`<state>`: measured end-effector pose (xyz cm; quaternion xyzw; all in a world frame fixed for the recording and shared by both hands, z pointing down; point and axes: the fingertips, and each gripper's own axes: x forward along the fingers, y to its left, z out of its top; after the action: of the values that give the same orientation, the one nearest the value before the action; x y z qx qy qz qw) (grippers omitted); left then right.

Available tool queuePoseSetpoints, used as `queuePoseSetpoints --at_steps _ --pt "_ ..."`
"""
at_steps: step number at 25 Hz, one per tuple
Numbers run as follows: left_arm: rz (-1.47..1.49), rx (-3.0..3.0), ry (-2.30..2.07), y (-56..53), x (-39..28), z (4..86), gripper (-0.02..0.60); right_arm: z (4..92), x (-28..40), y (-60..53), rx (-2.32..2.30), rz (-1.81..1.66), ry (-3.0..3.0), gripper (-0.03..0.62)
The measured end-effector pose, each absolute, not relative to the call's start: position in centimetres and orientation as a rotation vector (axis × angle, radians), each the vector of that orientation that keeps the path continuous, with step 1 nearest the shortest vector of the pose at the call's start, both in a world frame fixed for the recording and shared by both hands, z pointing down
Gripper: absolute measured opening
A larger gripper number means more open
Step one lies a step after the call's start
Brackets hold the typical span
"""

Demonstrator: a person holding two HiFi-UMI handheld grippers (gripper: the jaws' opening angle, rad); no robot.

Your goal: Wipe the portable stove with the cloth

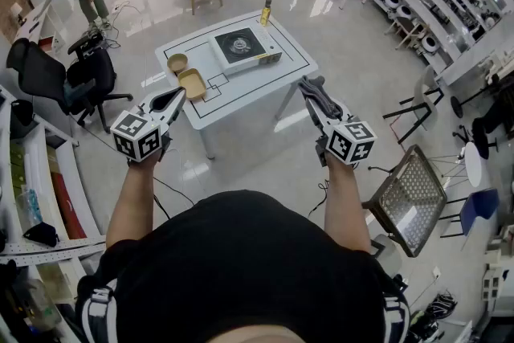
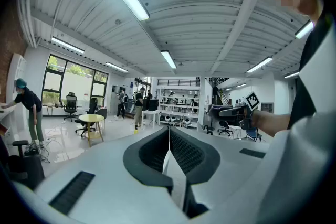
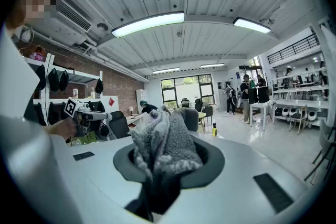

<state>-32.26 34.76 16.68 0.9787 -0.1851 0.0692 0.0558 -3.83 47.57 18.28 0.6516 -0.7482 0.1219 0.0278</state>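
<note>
Holding the cloth (image 3: 166,147) pinched, the right claw (image 1: 308,85) hangs short of the bench (image 1: 287,70) — the portable stove (image 1: 241,46) lies ahead and slightly left; left claw (image 1: 178,95) pressed together, empty.

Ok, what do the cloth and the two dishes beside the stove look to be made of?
The cloth: grey fleece or terry, going by its fuzzy, nubbly pile; matte. The round bowl and squarish dish: probably wood or bamboo, from the even tan colour, though too small to be sure.
</note>
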Motion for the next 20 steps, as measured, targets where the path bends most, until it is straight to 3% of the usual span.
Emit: queuePoseSetpoints --at_steps 20 --pt "0.230 2.941 -0.488 31.4 -35.3 18.5 0.025 19.4 -7.2 45.0 2.067 0.429 -2.254 0.118"
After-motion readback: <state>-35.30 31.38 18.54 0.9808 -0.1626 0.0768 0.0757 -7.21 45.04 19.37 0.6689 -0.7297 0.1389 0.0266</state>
